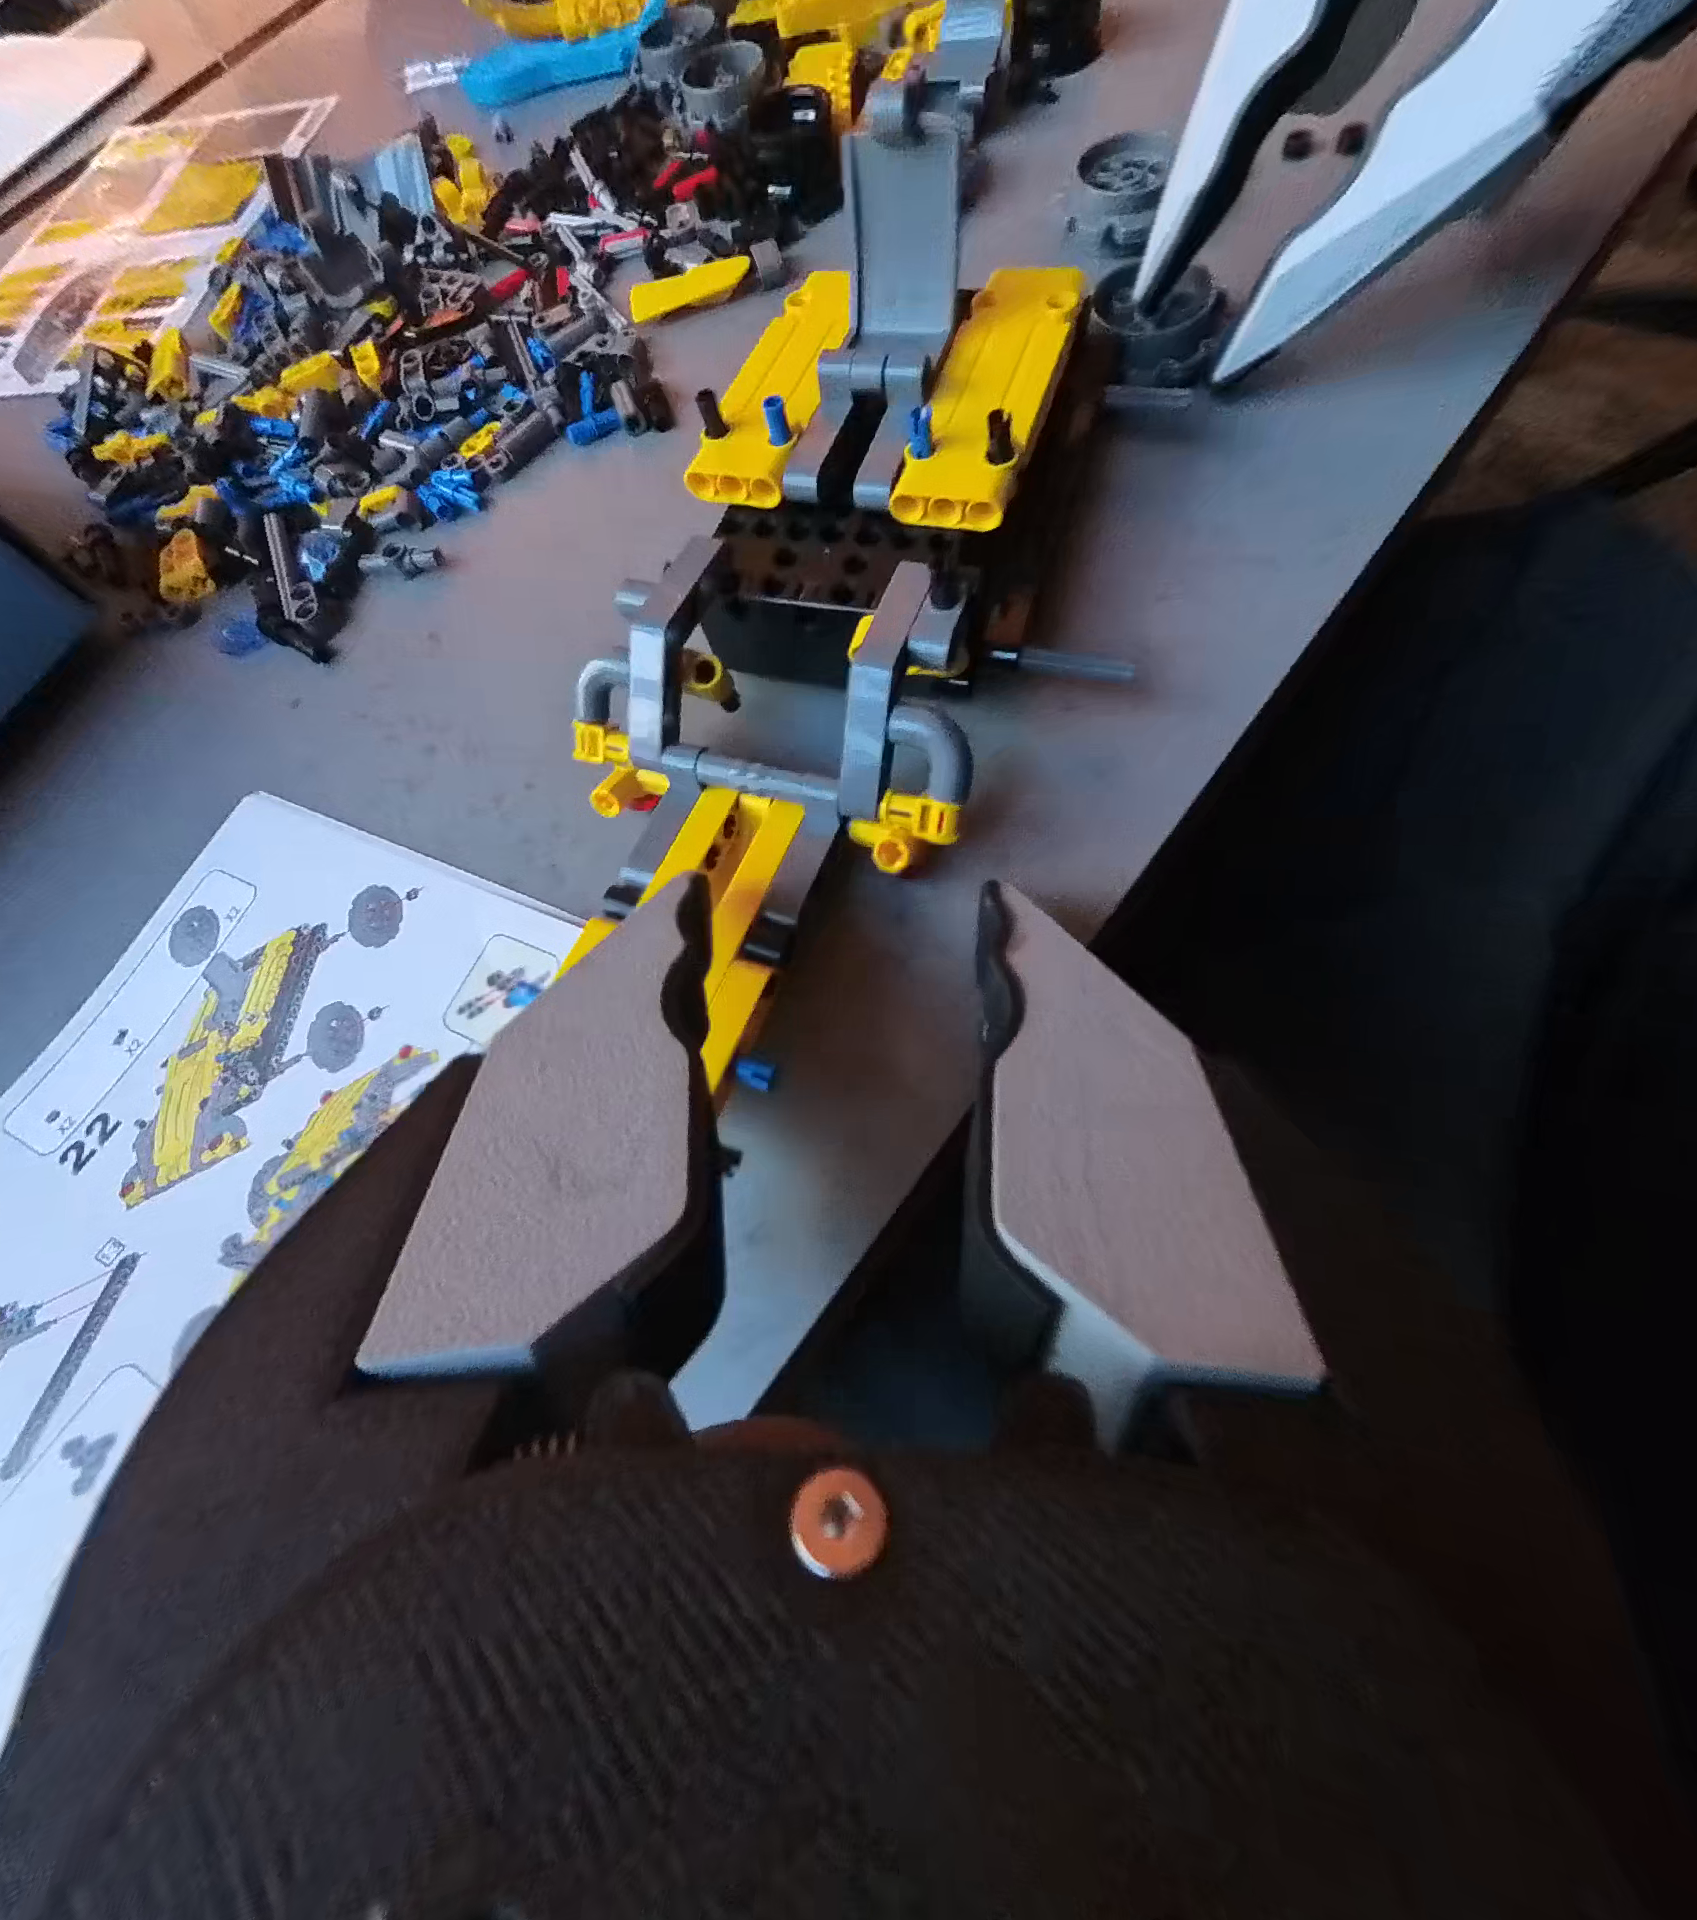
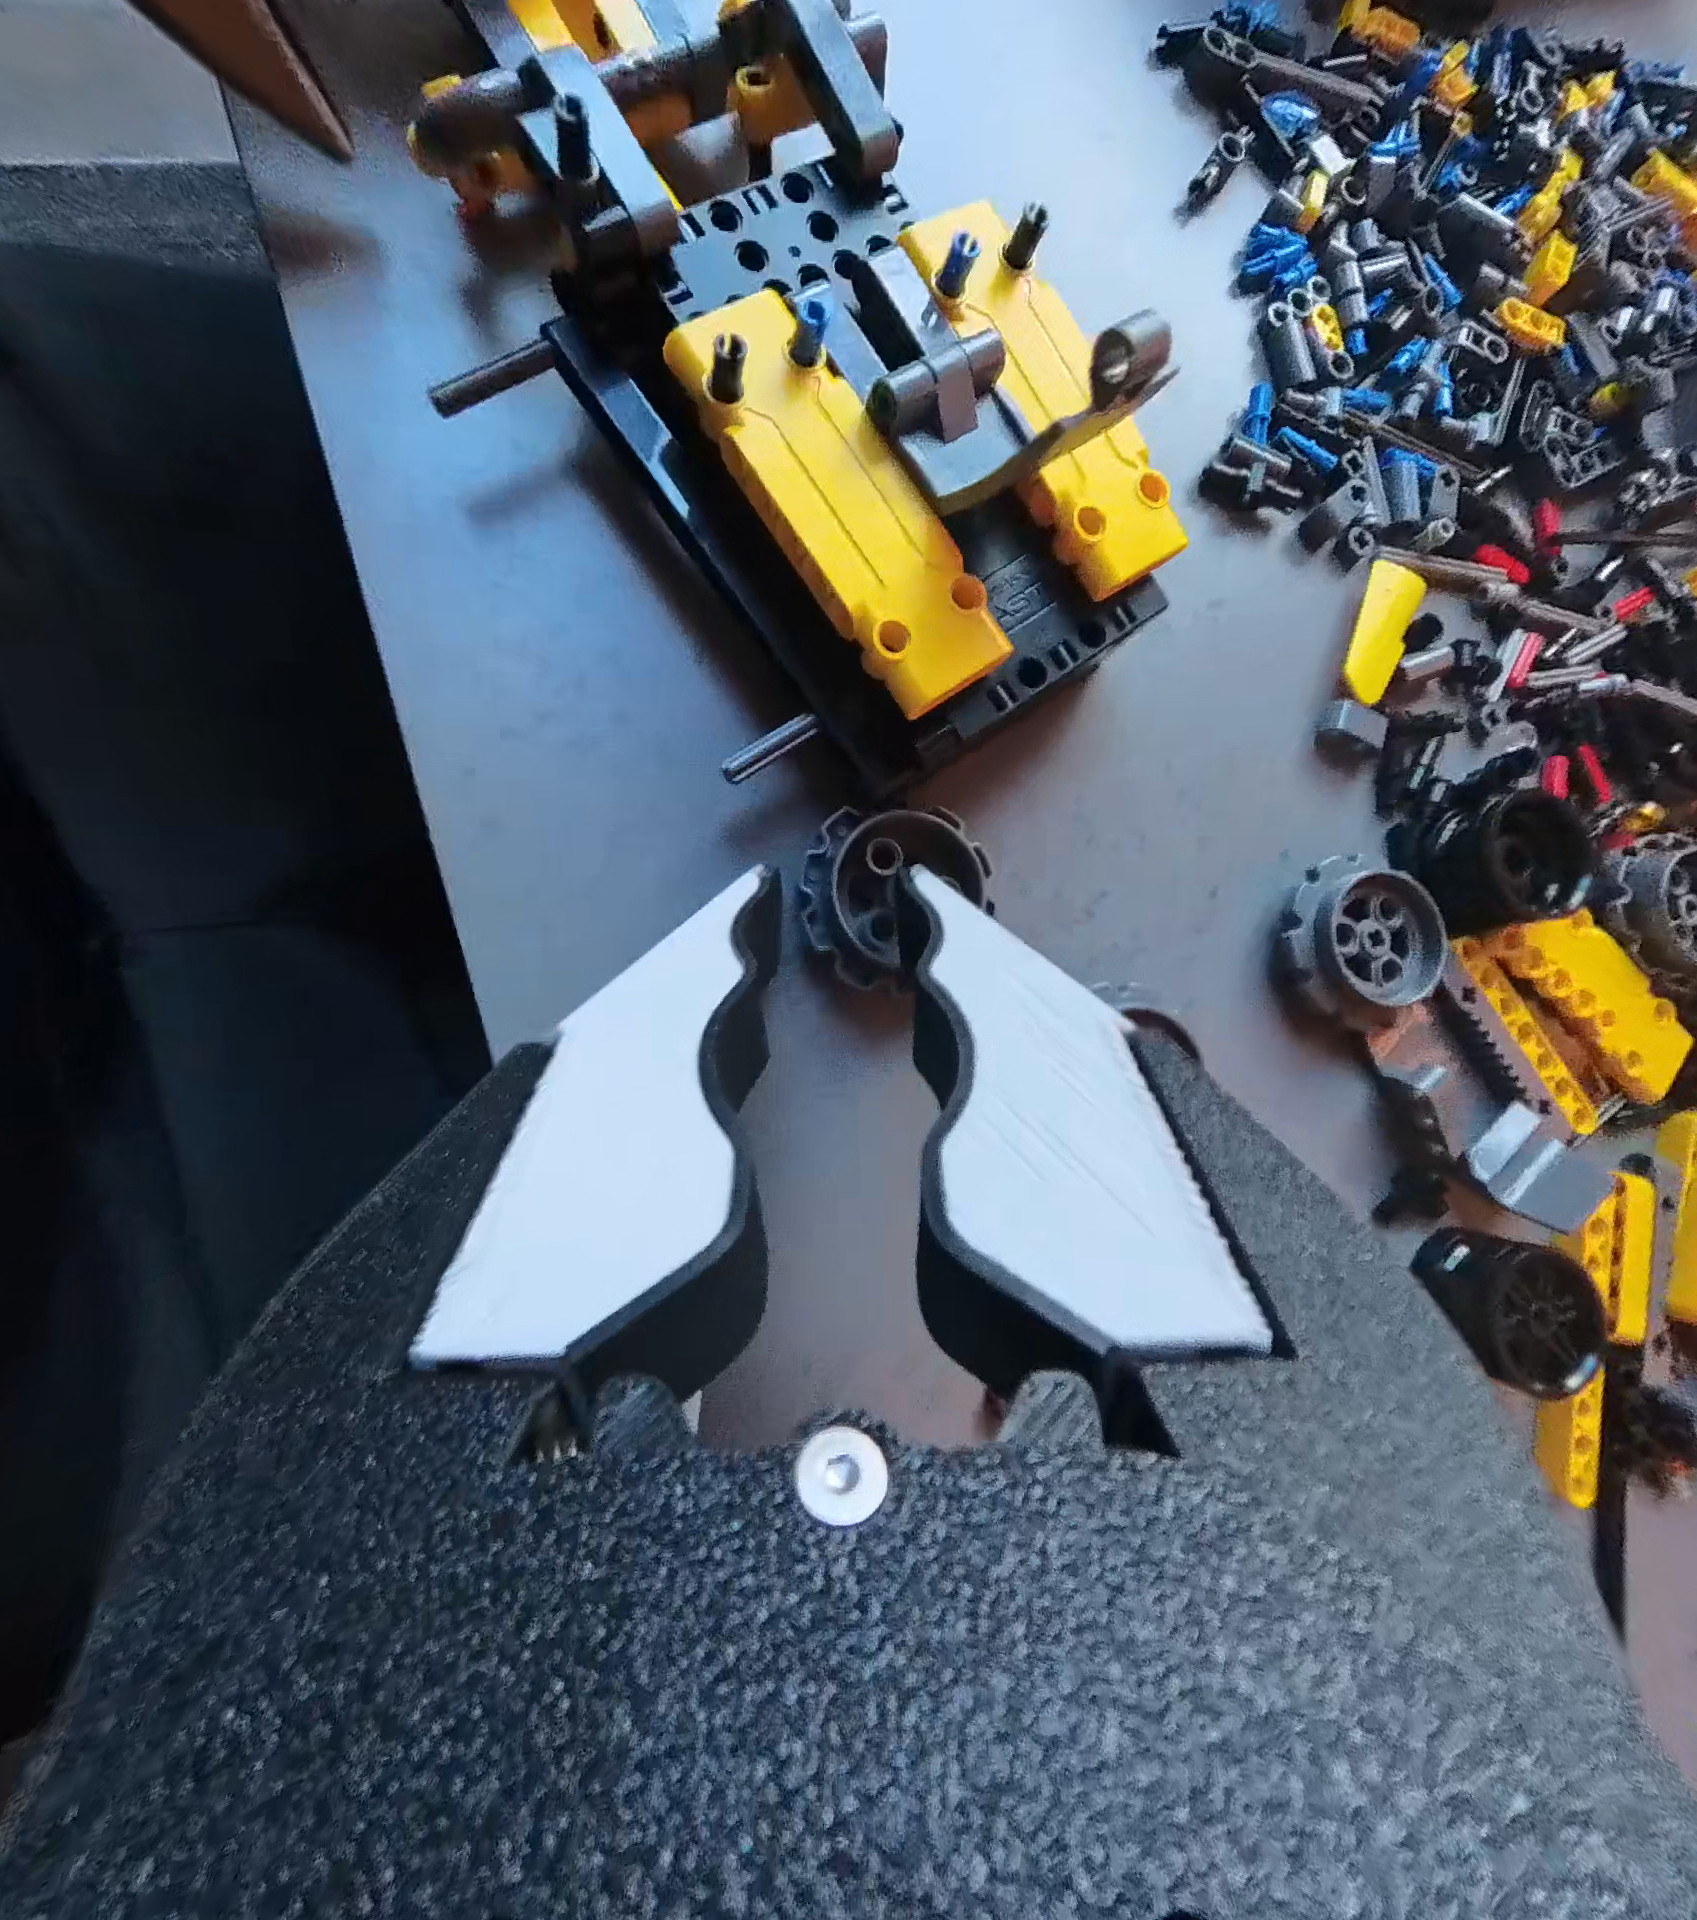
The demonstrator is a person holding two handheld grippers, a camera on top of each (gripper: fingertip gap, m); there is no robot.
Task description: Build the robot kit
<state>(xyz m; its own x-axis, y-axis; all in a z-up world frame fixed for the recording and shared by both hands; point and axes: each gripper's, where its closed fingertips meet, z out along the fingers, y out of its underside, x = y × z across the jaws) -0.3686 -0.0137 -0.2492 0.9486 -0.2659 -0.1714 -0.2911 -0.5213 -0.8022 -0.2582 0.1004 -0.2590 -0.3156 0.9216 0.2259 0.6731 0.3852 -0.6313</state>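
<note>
yellow-and-black brick vehicle chassis (image 1: 885,540) stood part-built at frame centre, axles bare; loose parts pile (image 1: 356,343) remained upper left. left gripper (image 1: 839,914) jaws spread over chassis end, holding nothing; right gripper (image 2: 839,883) jaws parted, one fingertip inside dark wheel hub (image 2: 875,894), centre frame.

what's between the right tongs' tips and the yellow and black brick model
A dark grey toothed plastic wheel, with one tip inside its hub; beyond it, bare grey table. The right wrist view shows it.

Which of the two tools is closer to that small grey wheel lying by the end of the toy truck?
Right. The right tool has its tips at the grey wheel, one reaching inside it. The left tool sits open at the toy truck's opposite end.
</note>
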